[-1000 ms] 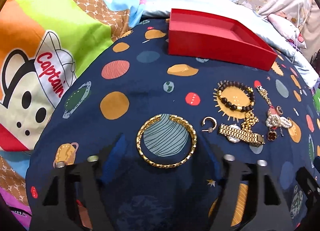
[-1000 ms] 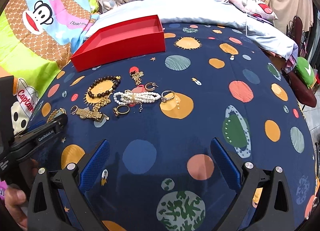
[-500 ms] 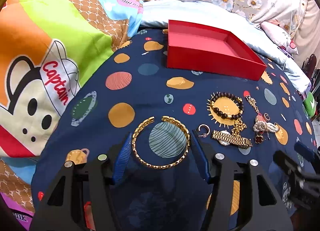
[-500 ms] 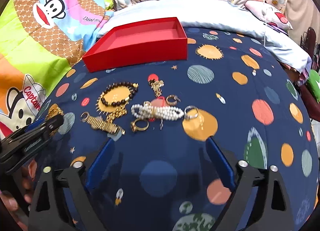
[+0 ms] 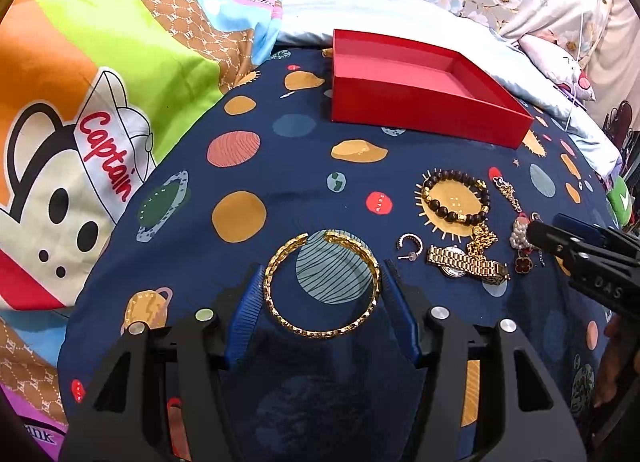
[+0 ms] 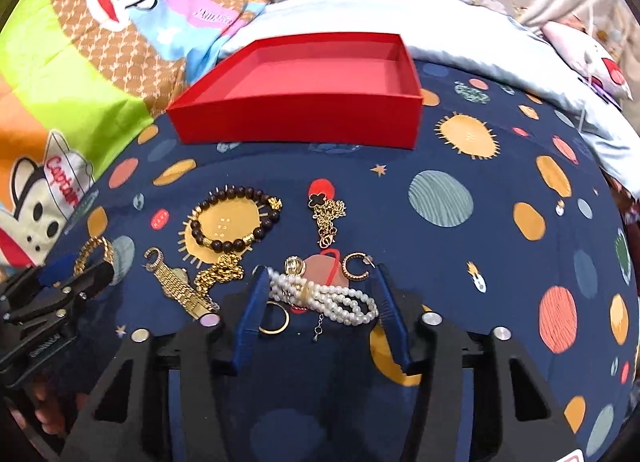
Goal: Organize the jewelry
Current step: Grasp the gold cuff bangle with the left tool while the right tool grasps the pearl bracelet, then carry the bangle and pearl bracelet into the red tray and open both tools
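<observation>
The left gripper (image 5: 322, 302) stands low over the dark blue planet-print cloth (image 5: 280, 189), and between its blue pads lies a gold bangle (image 5: 321, 286). This bangle is an open ring of chain-like links with a gap at the far side. The jaws stand on both sides of it, very near its rim, but I cannot tell if the pads press on it. The right gripper (image 6: 320, 302) is closing its jaws around a pearl bracelet (image 6: 324, 296), which has several rows of small white pearls joined by a gold clasp; the pads are just beside its ends and do not squeeze it yet. A plain gold ring (image 6: 276, 322) also lies between these jaws, next to the left pad. Beyond the pearls there are a dark bead bracelet (image 6: 234, 223) with gold spacers, a gold watch (image 6: 178, 288), a tangled gold chain (image 6: 222, 272), a small gold hoop earring (image 6: 356, 266) and a chain with a black clover charm (image 6: 326, 207). A shallow red box (image 6: 304, 101) stands open at the far side of the cloth, well apart from the jewelry.
</observation>
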